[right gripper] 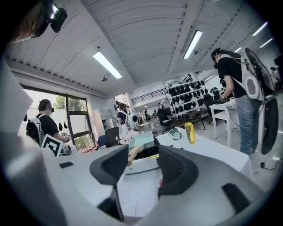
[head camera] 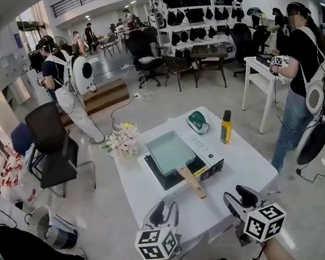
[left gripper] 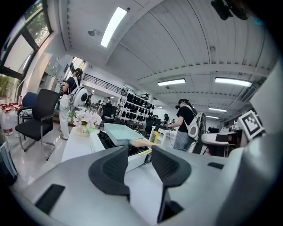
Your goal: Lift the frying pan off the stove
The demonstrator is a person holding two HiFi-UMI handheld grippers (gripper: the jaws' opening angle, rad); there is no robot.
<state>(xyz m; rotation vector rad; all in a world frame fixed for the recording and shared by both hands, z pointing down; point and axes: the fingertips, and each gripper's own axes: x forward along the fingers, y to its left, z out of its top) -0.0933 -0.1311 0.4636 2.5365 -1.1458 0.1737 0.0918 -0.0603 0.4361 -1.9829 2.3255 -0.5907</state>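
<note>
A pale green rectangular frying pan (head camera: 170,152) sits on a white portable stove (head camera: 209,163) on the white table (head camera: 249,171). Its wooden handle (head camera: 193,182) points toward me. My left gripper (head camera: 164,212) hovers at the table's near edge, left of the handle, open and holding nothing. My right gripper (head camera: 239,199) hovers to the right of the handle, also open and holding nothing. In the left gripper view the pan (left gripper: 120,132) and handle (left gripper: 143,142) lie ahead beyond the jaws. In the right gripper view the pan (right gripper: 142,140) shows between the fingers, well ahead.
On the table stand a flower bunch (head camera: 122,141), a green-white object (head camera: 198,121) and a yellow bottle (head camera: 226,127). A black chair (head camera: 54,146) stands left of the table. A person (head camera: 300,83) stands at the right by another white table (head camera: 258,80).
</note>
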